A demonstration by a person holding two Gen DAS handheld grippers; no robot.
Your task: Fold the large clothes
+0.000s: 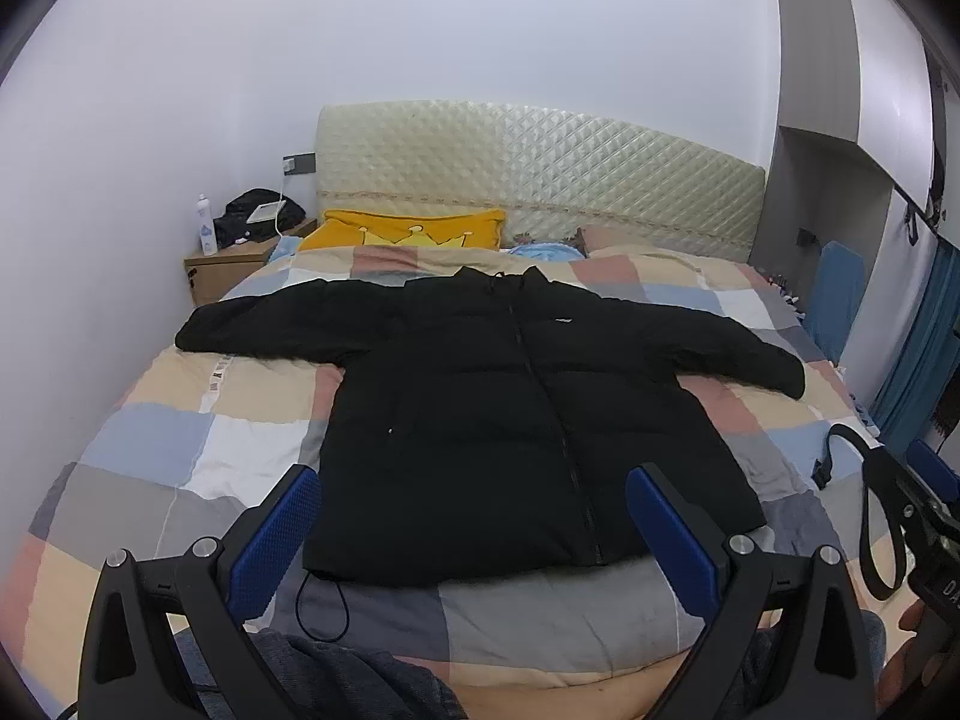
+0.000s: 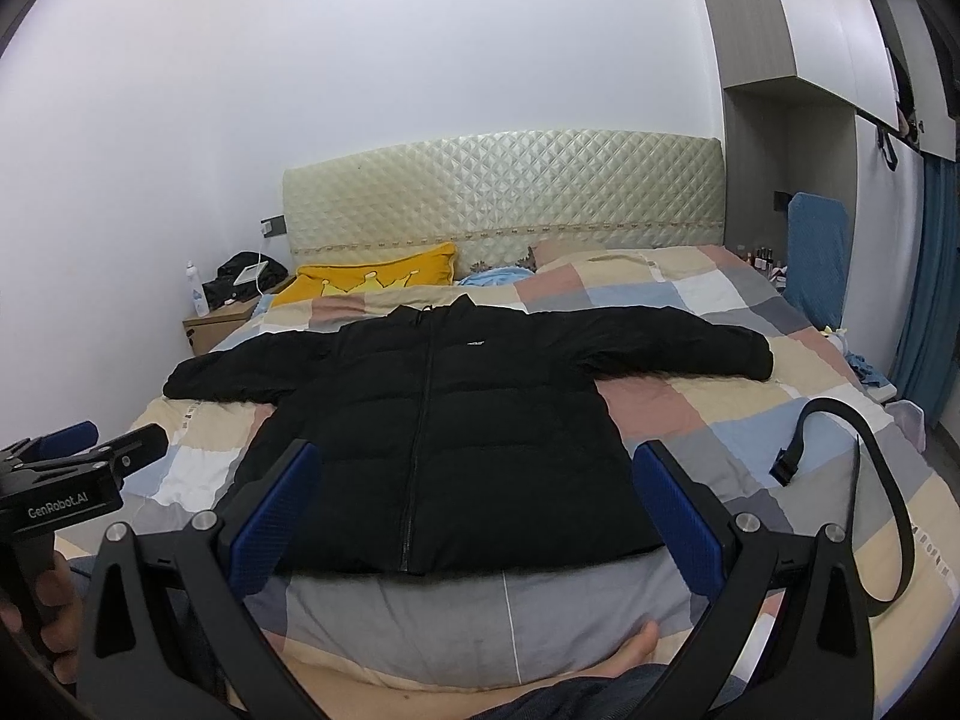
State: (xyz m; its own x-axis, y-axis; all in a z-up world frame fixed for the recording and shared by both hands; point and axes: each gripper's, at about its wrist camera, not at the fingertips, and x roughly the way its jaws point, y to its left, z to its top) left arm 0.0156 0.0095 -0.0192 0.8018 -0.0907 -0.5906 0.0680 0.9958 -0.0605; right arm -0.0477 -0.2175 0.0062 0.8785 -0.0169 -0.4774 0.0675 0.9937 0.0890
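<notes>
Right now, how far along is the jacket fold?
Done: the jacket lies flat on the bed, zipped, front up, both sleeves spread out to the sides.
In hand: nothing. The left gripper and right gripper are both open, short of the hem and holding no fabric.
Left: every fold. No sleeve is turned in and the body is not doubled over.

White lettering "GenRobot.AI" runs along the black body of the left gripper (image 2: 90, 438), seen at the left edge of the right wrist view; the small white patch on the black padded jacket (image 2: 476, 344) is too small to read
</notes>
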